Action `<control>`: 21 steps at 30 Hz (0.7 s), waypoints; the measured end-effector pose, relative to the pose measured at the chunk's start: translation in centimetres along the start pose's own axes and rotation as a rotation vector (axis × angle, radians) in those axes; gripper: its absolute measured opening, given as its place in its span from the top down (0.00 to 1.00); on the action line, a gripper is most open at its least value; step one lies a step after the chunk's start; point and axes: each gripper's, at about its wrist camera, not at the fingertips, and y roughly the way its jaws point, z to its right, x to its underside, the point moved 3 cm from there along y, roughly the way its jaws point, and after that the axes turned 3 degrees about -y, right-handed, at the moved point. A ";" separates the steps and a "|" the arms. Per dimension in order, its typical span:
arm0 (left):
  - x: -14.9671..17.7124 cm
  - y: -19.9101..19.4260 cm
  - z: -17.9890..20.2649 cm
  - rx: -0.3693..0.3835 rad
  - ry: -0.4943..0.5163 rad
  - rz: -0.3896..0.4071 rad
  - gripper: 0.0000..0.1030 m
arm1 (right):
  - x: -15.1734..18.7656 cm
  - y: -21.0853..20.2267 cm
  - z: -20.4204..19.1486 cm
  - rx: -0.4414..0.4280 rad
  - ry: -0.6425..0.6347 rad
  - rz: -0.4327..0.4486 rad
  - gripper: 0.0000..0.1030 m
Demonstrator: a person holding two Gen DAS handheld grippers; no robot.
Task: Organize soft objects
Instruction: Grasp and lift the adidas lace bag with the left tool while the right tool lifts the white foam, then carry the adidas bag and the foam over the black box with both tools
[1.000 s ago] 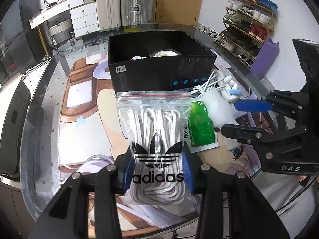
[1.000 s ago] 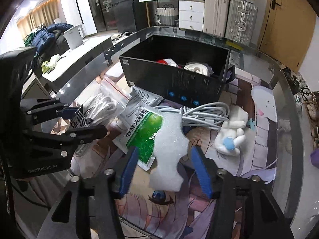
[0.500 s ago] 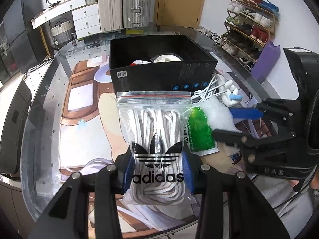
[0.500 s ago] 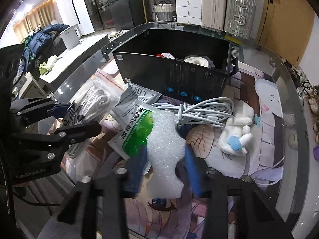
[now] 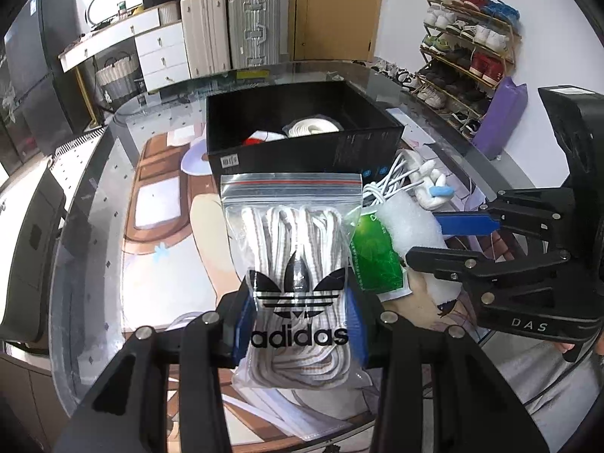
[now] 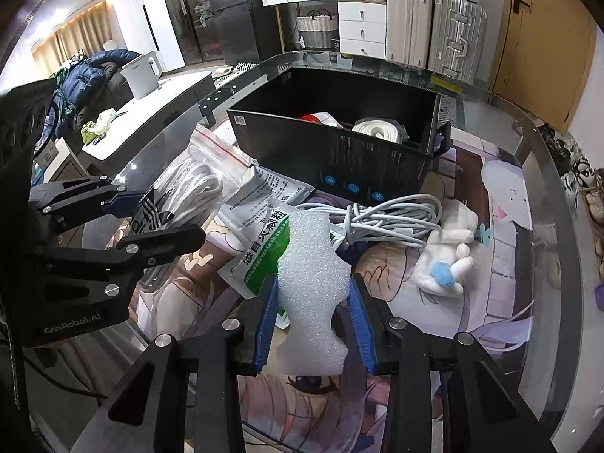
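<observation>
The left claw (image 5: 300,324) is clenched on a zip bag of laces (image 5: 294,264), low in the frame's centre, lifted and aimed at the black box (image 5: 302,139) above it, likely its destination. The right claw (image 6: 315,321) grasps a white foam piece (image 6: 315,283) at bottom centre, just clear of the green packet (image 6: 260,260), cable (image 6: 392,219) and plush toy (image 6: 441,260) on the counter (image 6: 528,283).
</observation>
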 end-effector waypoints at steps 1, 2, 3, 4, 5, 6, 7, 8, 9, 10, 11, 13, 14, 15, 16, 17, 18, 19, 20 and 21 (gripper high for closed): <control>-0.1 -0.1 0.0 0.003 -0.002 0.002 0.61 | -0.1 -0.1 0.0 -0.002 0.001 0.004 0.64; -0.2 -0.2 0.0 0.007 -0.004 0.004 0.61 | -0.2 -0.3 0.0 -0.003 0.001 0.010 0.64; -0.3 -0.3 0.1 0.011 -0.004 0.008 0.61 | -0.2 -0.5 0.0 -0.003 0.000 0.016 0.64; -0.4 -0.5 0.1 0.010 -0.002 0.013 0.61 | -0.3 -0.7 0.0 0.000 -0.002 0.023 0.64; -0.5 -0.7 0.1 0.007 0.000 0.021 0.61 | -0.4 -0.9 0.0 0.001 -0.002 0.031 0.64; -0.6 -0.9 0.1 0.004 0.002 0.030 0.61 | -0.5 -1.2 0.0 0.001 -0.002 0.038 0.64; -0.7 -1.1 0.1 0.004 0.003 0.036 0.61 | -0.6 -1.5 0.0 0.000 0.001 0.047 0.64; -0.8 -1.3 0.1 0.006 0.002 0.043 0.61 | -0.7 -1.7 0.0 -0.001 0.003 0.054 0.64; -0.9 -1.5 0.0 0.006 0.000 0.049 0.61 | -0.8 -2.0 0.0 -0.002 0.003 0.062 0.64; -1.0 -1.7 0.0 0.006 0.000 0.055 0.61 | -0.9 -2.4 0.0 -0.004 0.002 0.072 0.64; -1.1 -1.9 -0.1 0.005 -0.001 0.063 0.61 | -1.1 -2.8 -0.2 -0.002 -0.001 0.085 0.64; -1.5 -2.4 -0.2 0.006 0.001 0.080 0.61 | -1.2 -3.7 -0.4 0.006 -0.013 0.110 0.64; -1.6 -2.7 -0.2 0.008 0.000 0.088 0.61 | -1.3 -4.1 -0.6 0.009 -0.017 0.122 0.64; -1.8 -3.0 -0.2 0.012 -0.002 0.099 0.61 | -1.3 -4.6 -0.7 0.012 -0.022 0.134 0.64; -2.0 -3.3 -0.2 0.015 -0.004 0.107 0.61 | -1.4 -5.0 -0.9 0.013 -0.025 0.145 0.64; -2.2 -3.5 -0.3 0.016 -0.005 0.114 0.61 | -1.6 -5.4 -0.9 0.014 -0.025 0.159 0.64; -2.4 -3.7 -0.3 0.018 -0.007 0.124 0.61 | -1.8 -5.8 -1.0 0.017 -0.026 0.172 0.64; -2.6 -4.0 -0.4 0.018 -0.010 0.135 0.61 | -2.0 -6.3 -1.0 0.023 -0.027 0.189 0.64; -2.8 -4.3 -0.5 0.016 -0.012 0.144 0.61 | -2.2 -6.6 -1.1 0.024 -0.027 0.200 0.64; -3.0 -4.4 -0.6 0.016 -0.015 0.151 0.61 | -2.3 -7.0 -1.2 0.023 -0.026 0.211 0.64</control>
